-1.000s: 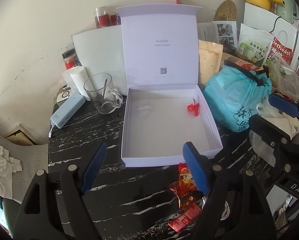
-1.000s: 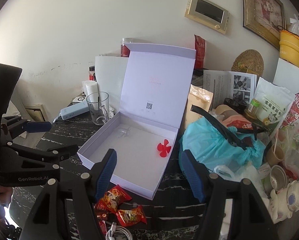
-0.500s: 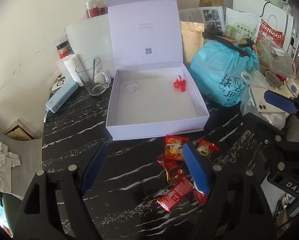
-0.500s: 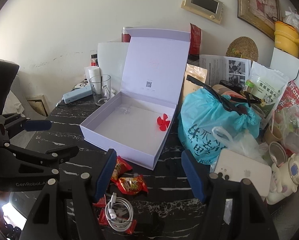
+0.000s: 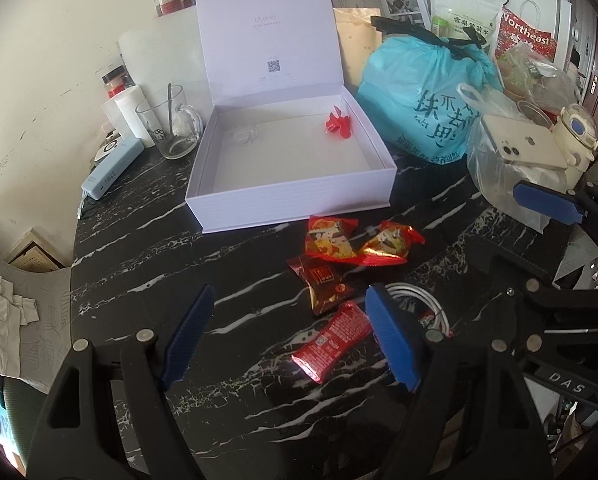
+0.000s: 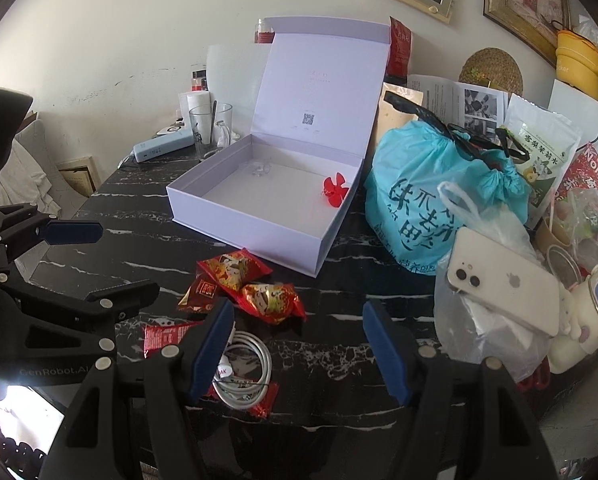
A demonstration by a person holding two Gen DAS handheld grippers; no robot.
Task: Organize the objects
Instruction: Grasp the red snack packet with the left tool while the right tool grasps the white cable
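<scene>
Left wrist view. The left gripper, black-framed with blue pads, fills the bottom of the frame, jaws spread and holding nothing, bare black marble-veined tabletop between them. A flat red foil snack packet lies just inside the right-hand pad; a dark red square packet sits above it, and two puffy red-and-gold snack packets above that, centre frame. A coiled white charging cable shows behind the right-hand pad. Upper centre, an open lilac cardboard gift box, lid upright, holds a small red plastic fan blade near its right wall and a small clear item I cannot identify.

Right wrist view. The right gripper occupies the bottom of the frame, jaws apart and empty. The cable lies beside the left-hand pad, partly behind it, atop a red packet. The puffy packets sit just above the left-hand pad. The box stands centre frame. To the right, a clear plastic bag bears a white smartphone; behind it is a tied turquoise plastic bag. The left gripper is at the left edge.
</scene>
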